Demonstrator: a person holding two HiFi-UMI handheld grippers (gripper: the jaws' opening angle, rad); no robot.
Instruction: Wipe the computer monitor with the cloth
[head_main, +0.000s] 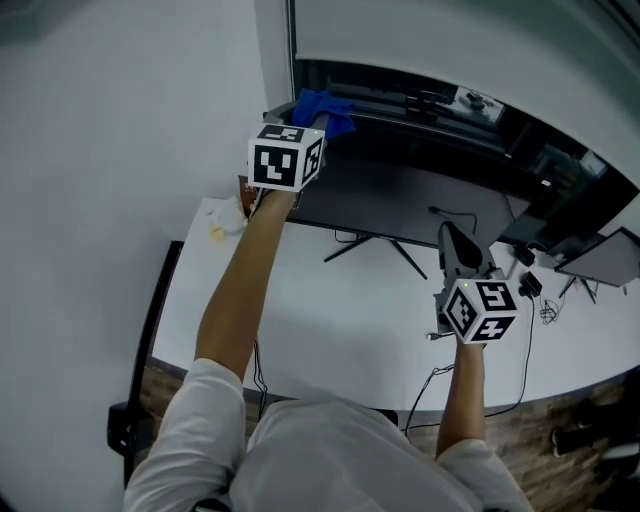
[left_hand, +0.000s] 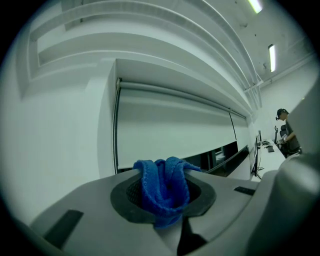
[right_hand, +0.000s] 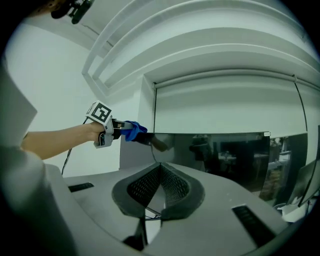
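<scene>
The dark computer monitor (head_main: 400, 200) stands on a white desk (head_main: 340, 330), and the right gripper view shows its screen (right_hand: 225, 162) from in front. My left gripper (head_main: 300, 130) is raised to the monitor's top left corner, shut on a bunched blue cloth (head_main: 322, 108). In the left gripper view the blue cloth (left_hand: 162, 192) bulges out between the closed jaws of my left gripper (left_hand: 163, 185). The right gripper view shows that gripper (right_hand: 107, 131) and the cloth (right_hand: 132, 131) at the screen's upper left edge. My right gripper (head_main: 455, 245) is held low before the screen's right half, and my right gripper (right_hand: 159, 172) is shut and empty.
A second monitor (head_main: 605, 262) sits at the desk's right end, with cables (head_main: 530, 290) trailing beside it. Crumpled wrappers (head_main: 225, 220) lie at the desk's left corner. A lowered window blind (left_hand: 170, 135) hangs behind the monitor. A person (left_hand: 286, 134) stands far off at the right.
</scene>
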